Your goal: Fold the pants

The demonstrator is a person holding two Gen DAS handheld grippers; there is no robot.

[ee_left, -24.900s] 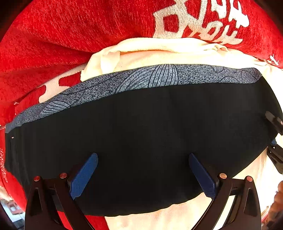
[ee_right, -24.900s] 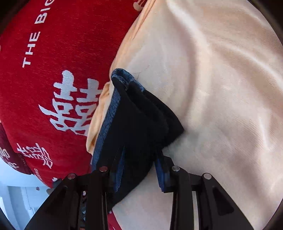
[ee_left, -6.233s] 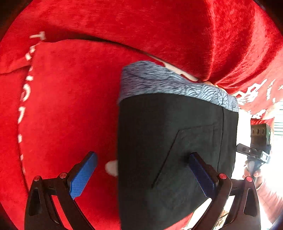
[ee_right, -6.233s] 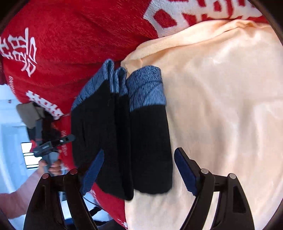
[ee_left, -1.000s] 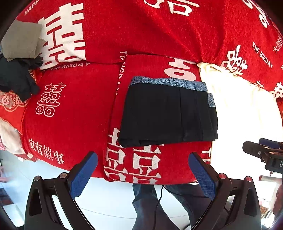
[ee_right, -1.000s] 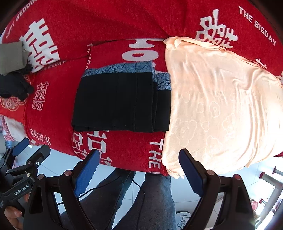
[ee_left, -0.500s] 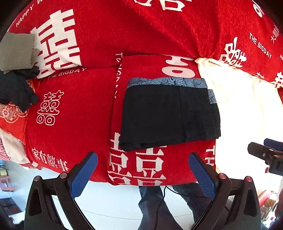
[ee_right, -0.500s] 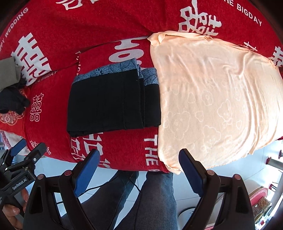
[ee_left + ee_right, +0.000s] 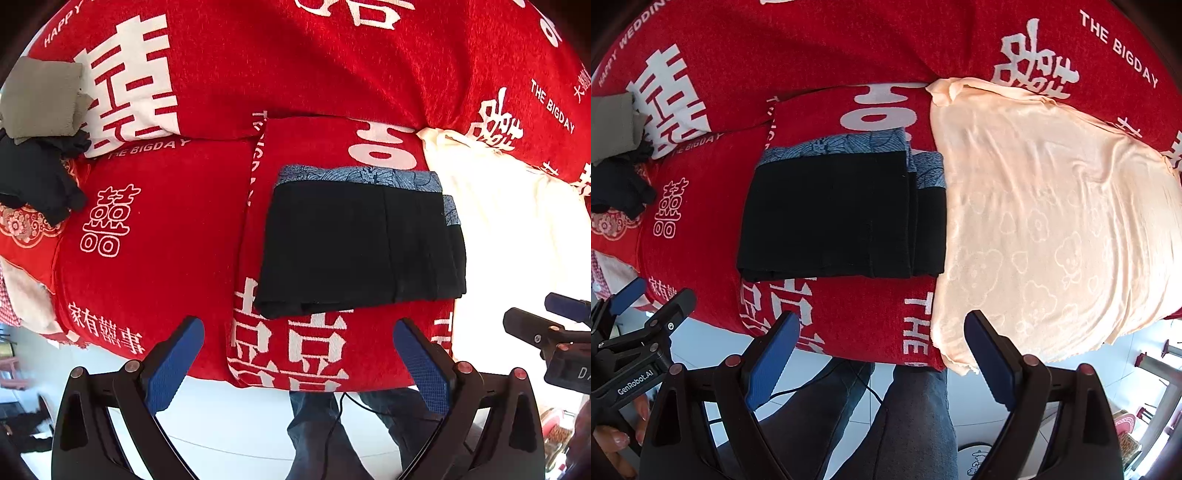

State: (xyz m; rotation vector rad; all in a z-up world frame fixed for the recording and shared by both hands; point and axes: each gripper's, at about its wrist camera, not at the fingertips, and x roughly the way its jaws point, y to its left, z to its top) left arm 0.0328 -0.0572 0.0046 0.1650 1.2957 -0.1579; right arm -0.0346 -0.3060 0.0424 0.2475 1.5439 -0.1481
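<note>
The pants [image 9: 362, 243] lie folded in a flat stack on the red cover, touching the peach cloth [image 9: 1052, 206]; since 6 seconds ago the left gripper [image 9: 299, 358] and right gripper [image 9: 879, 354] have risen clear, both wide and empty; folding looks finished.

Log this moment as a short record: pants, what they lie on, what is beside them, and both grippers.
pants: folded into a flat black rectangle, patterned blue waistband at the far edge
surface: red cover with white lettering
beside: peach cloth, touching the pants' edge
left gripper: open, empty, above the near edge
right gripper: open, empty
</note>
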